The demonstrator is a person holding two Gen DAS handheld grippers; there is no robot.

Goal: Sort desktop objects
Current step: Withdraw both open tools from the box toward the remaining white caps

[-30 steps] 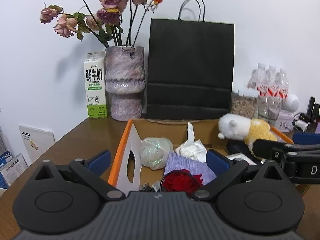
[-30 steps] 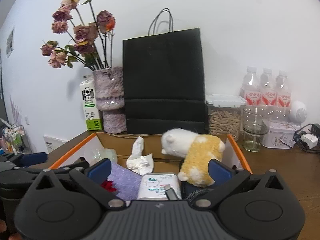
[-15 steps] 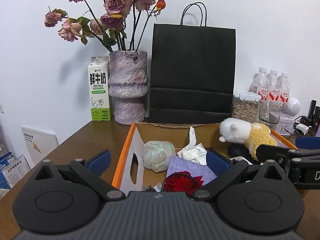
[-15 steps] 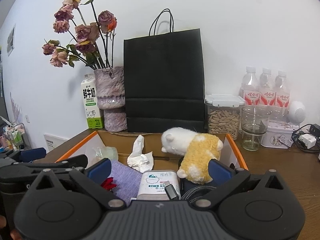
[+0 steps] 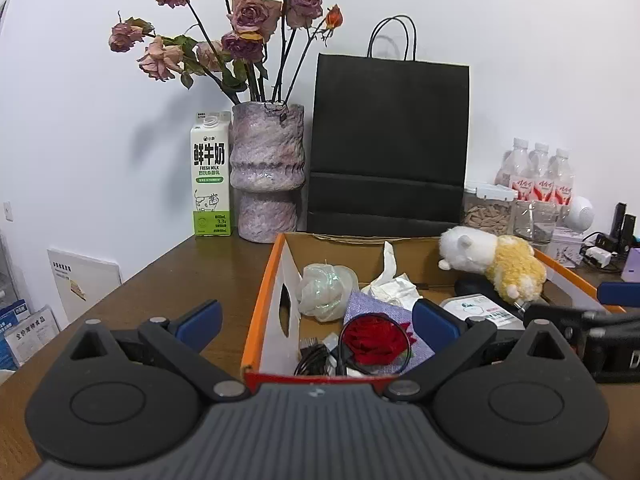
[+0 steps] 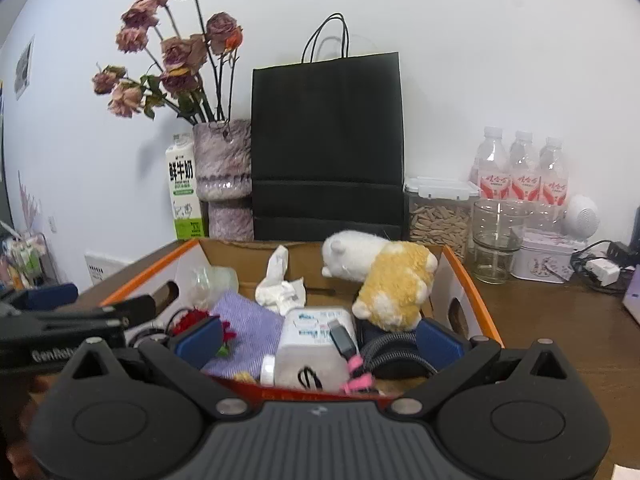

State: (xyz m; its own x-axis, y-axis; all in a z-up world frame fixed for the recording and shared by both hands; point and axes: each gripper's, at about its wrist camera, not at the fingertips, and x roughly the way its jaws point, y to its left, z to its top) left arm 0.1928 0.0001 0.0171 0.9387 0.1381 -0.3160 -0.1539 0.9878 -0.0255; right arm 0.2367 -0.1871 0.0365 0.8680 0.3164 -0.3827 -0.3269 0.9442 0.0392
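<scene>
— Both grippers were empty, then?

— Yes. The left gripper (image 5: 316, 316) had its blue pads spread wide with nothing between them, and the right gripper (image 6: 318, 338) was spread just as wide and gripped nothing either.

— What had changed over the last second?

— Mostly the vantage. Both cameras had drawn back and risen a little from the cardboard box (image 5: 262, 300), so its orange near rim came into sight under each gripper. More of the contents showed too: the red fabric rose (image 5: 374, 338), a tangle of black cable (image 5: 316, 356), and the wipes pack (image 6: 316, 334).

— And the things themselves?

— None had moved that I could see. The plush toy (image 6: 384, 276) lay at the box's far right, the crumpled tissue (image 5: 390, 284) in the middle, the purple cloth (image 6: 248, 322) beside the rose, and the clear plastic wrap (image 5: 326, 290) toward the left wall.

— So where did the sorting stand?

— My reading was that everything loose already sat in the box, and the grippers were backing away from it. The milk carton (image 5: 211, 176) and vase (image 5: 267, 172) stood untouched behind it.
</scene>
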